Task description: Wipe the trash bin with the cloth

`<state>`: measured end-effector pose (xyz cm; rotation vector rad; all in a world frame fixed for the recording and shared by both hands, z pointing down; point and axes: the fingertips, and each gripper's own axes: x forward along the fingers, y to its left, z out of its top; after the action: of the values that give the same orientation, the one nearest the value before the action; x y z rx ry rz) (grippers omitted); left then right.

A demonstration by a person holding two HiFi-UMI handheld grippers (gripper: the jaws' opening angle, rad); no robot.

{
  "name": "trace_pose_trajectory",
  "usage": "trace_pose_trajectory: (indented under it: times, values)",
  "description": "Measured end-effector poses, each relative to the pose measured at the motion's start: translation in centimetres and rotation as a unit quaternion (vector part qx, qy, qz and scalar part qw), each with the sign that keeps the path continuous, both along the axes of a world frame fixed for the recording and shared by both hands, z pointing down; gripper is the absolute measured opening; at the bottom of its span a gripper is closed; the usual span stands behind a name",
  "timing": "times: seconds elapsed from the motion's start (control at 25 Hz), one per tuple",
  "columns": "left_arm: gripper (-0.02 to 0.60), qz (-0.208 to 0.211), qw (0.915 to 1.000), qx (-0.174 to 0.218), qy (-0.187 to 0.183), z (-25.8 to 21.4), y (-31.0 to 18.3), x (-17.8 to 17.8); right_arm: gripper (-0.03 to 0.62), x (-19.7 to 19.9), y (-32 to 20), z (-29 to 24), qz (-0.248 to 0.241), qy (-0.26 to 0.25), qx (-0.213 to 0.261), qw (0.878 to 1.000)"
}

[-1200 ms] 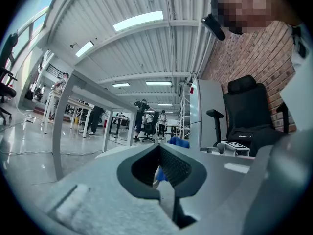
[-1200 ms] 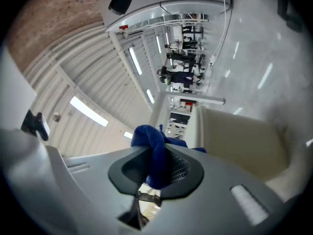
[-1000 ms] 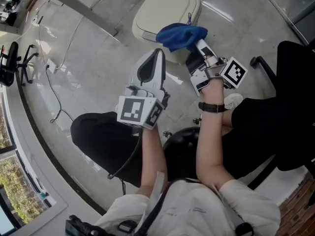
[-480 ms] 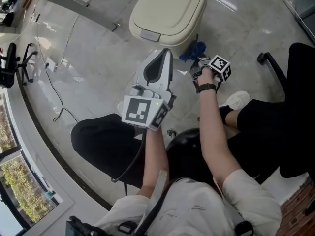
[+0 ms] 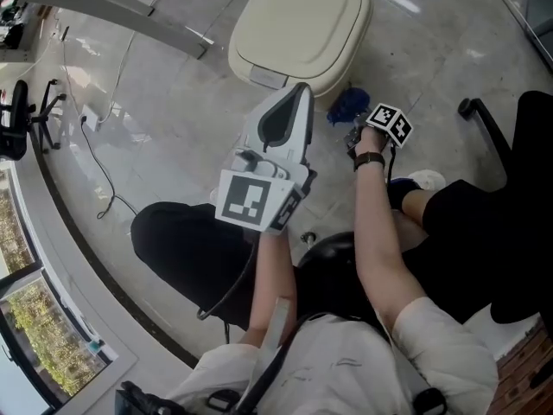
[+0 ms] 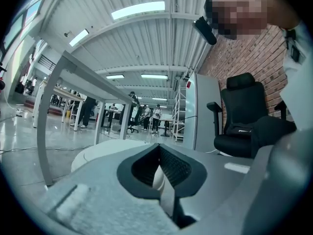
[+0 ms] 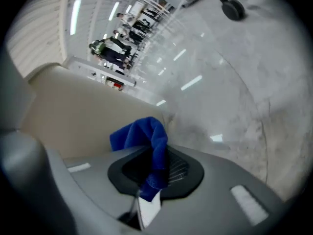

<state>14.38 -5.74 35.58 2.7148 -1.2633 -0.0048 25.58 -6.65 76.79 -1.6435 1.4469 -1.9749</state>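
Cream trash bin (image 5: 298,24) is standing with its lid shut, a blue cloth (image 5: 347,105) bunching at its 5 o'clock.
The cloth is hanging crumpled from the right gripper (image 5: 356,124), which is pinching it just beside the bin's side wall.

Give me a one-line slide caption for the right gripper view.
Right hand-held gripper shut on a blue cloth beside the wall of the beige trash bin.
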Motion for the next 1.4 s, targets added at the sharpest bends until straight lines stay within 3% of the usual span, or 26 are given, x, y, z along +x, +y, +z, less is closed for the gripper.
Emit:
trace_pose_trajectory:
  times: [0.08,0.16,0.28,0.36,0.48,0.56,0.64,0.68,0.76,0.92,1.08,1.28,1.4]
  values:
    - [0.0,0.005,1.0,0.005,0.006,-0.7,-0.6,0.6,0.043,1.9,-0.6,-4.5,0.01,0.008,0.055,0.998]
    - [0.0,0.006,0.9997,0.015,0.019,-2.1,-1.1,1.0,0.043,3.4,-1.6,-10.5,0.033,-0.014,0.125,0.991]
    - [0.0,-0.004,0.9986,0.024,0.048,-4.5,-1.0,1.1,0.043,4.1,-2.3,-21.2,0.034,-0.06,0.239,0.969]
    - [0.0,-0.004,0.9981,0.029,0.053,-5.1,-0.4,1.3,0.043,4.3,-2.6,-28.1,0.014,-0.104,0.316,0.943]
    - [0.0,0.002,0.9981,0.033,0.052,-5.4,0.2,1.9,0.043,4.8,-2.6,-37.0,-0.01,-0.171,0.425,0.889]
    - [0.0,-0.002,0.9981,0.031,0.053,-5.4,0.6,1.6,0.043,4.0,-2.2,-40.7,-0.025,-0.206,0.47,0.858]
    - [0.0,-0.009,0.9982,0.031,0.051,-5.4,0.8,0.9,0.043,2.6,-2.2,-41.6,-0.036,-0.226,0.482,0.846]
    - [0.0,-0.01,0.9983,0.032,0.047,-5.3,0.8,0.6,0.043,1.8,-2.5,-40.9,-0.041,-0.226,0.474,0.85]
    - [0.0,-0.012,0.9987,0.03,0.04,-4.9,0.9,0.5,0.043,0.6,-3.4,-37.4,-0.041,-0.217,0.435,0.873]
    - [0.0,-0.012,0.9992,0.019,0.033,-4.3,1.0,1.1,0.043,0.5,-4.2,-27.6,0.018,-0.224,0.329,0.917]
    - [0.0,-0.017,0.9997,0.0,0.015,-3.0,0.8,1.2,0.043,-0.9,-2.9,-15.8,0.023,-0.16,0.194,0.968]
    - [0.0,-0.008,0.9999,-0.007,0.004,-1.8,0.8,1.4,0.043,-2.1,-1.9,-2.8,0.042,-0.12,0.05,0.991]
    - [0.0,-0.006,0.9999,-0.015,-0.006,-1.4,0.8,1.4,0.043,-1.7,-2.3,1.7,0.025,-0.099,-0.002,0.995]
